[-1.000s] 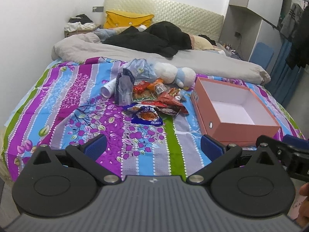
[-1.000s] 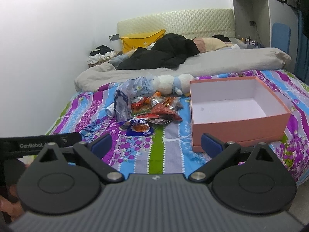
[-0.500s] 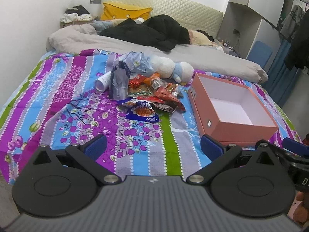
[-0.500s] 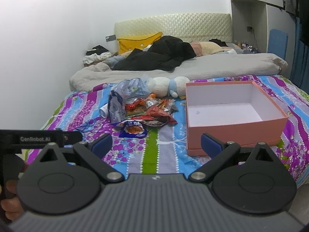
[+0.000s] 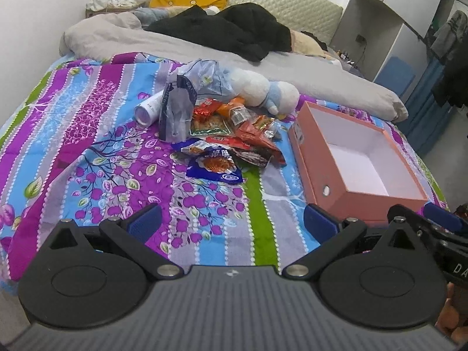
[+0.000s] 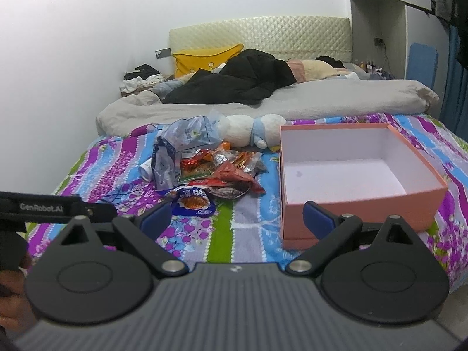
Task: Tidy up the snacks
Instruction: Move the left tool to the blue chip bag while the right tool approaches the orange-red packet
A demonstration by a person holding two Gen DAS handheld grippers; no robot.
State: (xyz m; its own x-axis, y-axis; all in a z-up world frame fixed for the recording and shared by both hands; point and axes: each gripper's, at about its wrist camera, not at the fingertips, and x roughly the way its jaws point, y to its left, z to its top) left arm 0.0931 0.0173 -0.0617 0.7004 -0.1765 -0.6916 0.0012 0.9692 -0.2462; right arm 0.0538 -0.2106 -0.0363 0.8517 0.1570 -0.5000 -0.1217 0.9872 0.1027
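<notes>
Over the last second both views have drawn closer to the purple-and-blue striped floral bedspread [image 5: 96,146], so the reach is under way but nothing is packed yet. The left gripper [image 5: 232,222] and right gripper [image 6: 237,216] hang with jaws spread wide, holding nothing. The heap of crinkly foil snack packets [image 5: 231,134] lies mid-bed, just beside the empty pink cardboard box [image 5: 351,158] toward the bed's right edge. The blue packet [image 6: 193,203] lies nearest the foot edge.

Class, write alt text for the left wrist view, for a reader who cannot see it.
An open left gripper hovers over a floral striped bedspread, facing a pile of snack packets beside an empty pink box. A white plush toy lies behind the pile.
</notes>
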